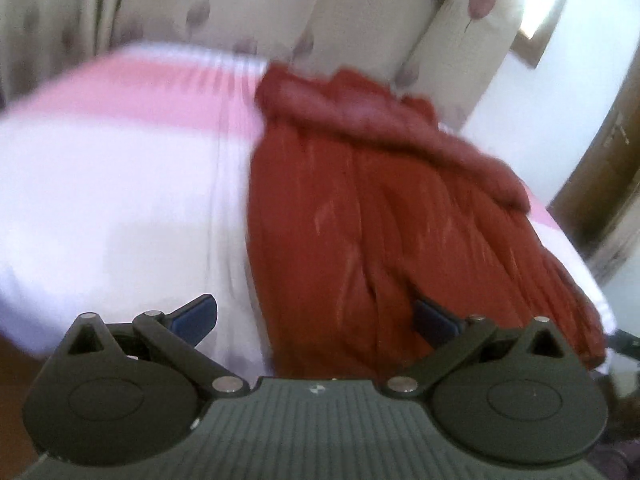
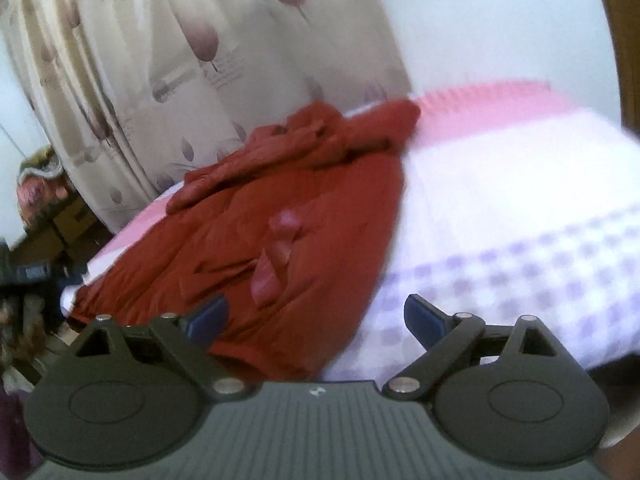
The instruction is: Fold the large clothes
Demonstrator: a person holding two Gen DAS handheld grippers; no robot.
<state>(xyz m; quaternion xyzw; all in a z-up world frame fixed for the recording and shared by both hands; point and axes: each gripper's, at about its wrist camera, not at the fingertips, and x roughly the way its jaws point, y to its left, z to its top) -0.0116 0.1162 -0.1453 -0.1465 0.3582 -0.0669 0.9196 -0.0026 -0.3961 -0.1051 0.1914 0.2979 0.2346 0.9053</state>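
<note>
A large rust-red garment lies spread on a bed, with its bunched collar end toward the curtain. It also shows in the right wrist view, where a pale label or flap sits on it. My left gripper is open and empty, hovering over the garment's near edge. My right gripper is open and empty, over the garment's near hem where it meets the sheet. Both views are blurred.
The bed has a white sheet with a pink band and a lilac checked strip. A cream curtain with leaf print hangs behind. A wooden door stands at the right. Cluttered boxes sit left of the bed.
</note>
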